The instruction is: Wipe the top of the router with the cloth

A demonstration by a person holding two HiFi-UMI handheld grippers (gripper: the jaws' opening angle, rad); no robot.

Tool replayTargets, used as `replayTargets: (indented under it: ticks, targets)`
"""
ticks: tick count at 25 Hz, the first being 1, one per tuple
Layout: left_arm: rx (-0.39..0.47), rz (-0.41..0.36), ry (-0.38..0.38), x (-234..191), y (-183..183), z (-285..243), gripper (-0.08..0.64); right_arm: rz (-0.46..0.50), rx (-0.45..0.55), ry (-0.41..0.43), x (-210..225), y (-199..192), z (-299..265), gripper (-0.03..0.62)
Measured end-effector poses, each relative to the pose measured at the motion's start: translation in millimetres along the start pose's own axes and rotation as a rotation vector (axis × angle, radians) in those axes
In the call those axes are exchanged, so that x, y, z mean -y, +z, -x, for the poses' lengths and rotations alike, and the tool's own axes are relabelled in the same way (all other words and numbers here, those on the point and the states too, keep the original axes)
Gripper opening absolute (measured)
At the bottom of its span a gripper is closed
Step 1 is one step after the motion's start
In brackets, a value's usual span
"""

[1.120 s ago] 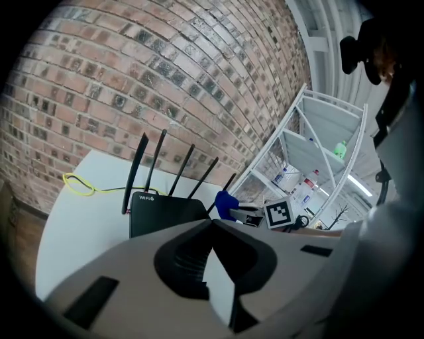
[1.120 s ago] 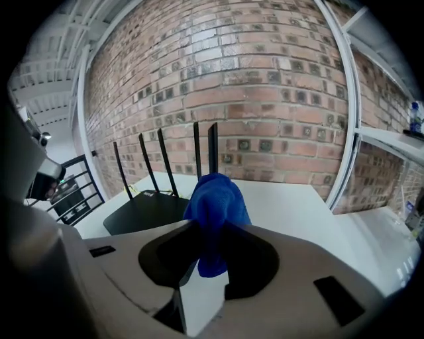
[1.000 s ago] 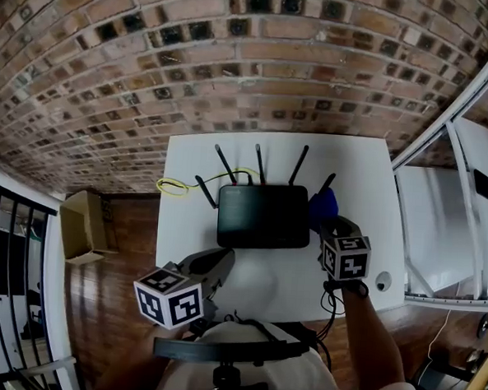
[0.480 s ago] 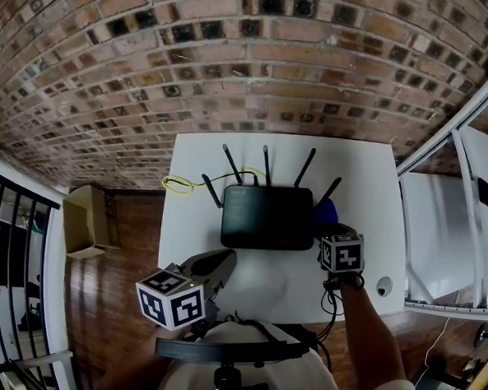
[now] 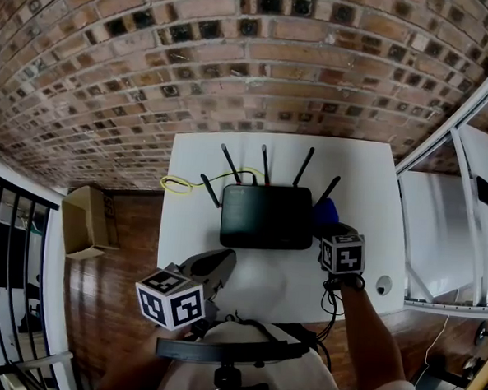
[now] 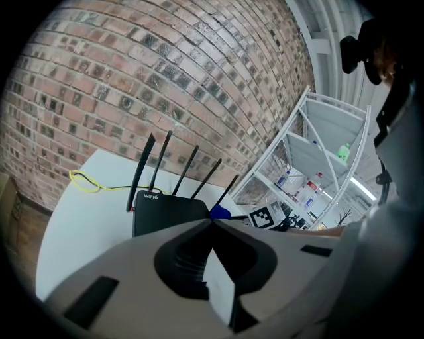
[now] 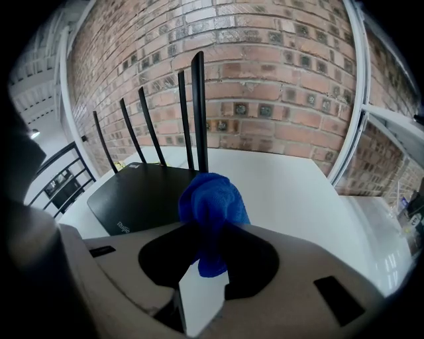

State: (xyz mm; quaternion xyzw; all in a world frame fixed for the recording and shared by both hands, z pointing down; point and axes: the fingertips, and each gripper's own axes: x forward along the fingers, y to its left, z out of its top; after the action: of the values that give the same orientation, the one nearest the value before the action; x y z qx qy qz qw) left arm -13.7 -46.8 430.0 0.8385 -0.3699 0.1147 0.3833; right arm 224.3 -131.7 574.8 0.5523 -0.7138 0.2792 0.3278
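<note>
Cloth (image 7: 211, 198) is clamped in R gripper (image 7: 212, 228) beside router (image 5: 266, 216), near table's (image 5: 361, 172) back edge; L gripper (image 6: 212, 224) is held closed, empty, at front edge.

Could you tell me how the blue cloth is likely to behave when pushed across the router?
Likely floppy: the blue cloth bunches and droops in the right hand-held gripper. Its fuzzy pile probably drags, not slips.

router (image 5: 266, 217) on table (image 5: 360, 181), cloth (image 5: 326, 211) just right of it.

white table (image 5: 198, 169), black router (image 5: 266, 218) on it, yellow cable (image 5: 177, 183)
</note>
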Motion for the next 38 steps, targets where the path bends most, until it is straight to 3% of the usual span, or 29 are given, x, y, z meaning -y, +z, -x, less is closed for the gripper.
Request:
replayTargets:
  ticks: [7, 14, 25, 34, 38]
  targets:
    - [0.000, 0.000, -0.007, -1, 1, 1, 0.029, 0.006, 0.081, 0.032, -15, 17, 21, 0.120]
    - [-0.004, 0.002, -0.022, -2, -2, 2, 0.029, 0.061, 0.172, 0.118, -66, 44, 46, 0.120]
    - [0.014, 0.005, -0.025, -6, 3, 11, 0.029, 0.089, 0.318, 0.152, -115, 130, 54, 0.120]
    - [0.027, 0.009, -0.004, -13, 3, 20, 0.029, 0.001, 0.501, 0.131, -115, 206, 76, 0.120]
    - [0.032, 0.015, 0.003, -14, 2, 22, 0.029, -0.084, 0.477, 0.107, -104, 201, 61, 0.120]
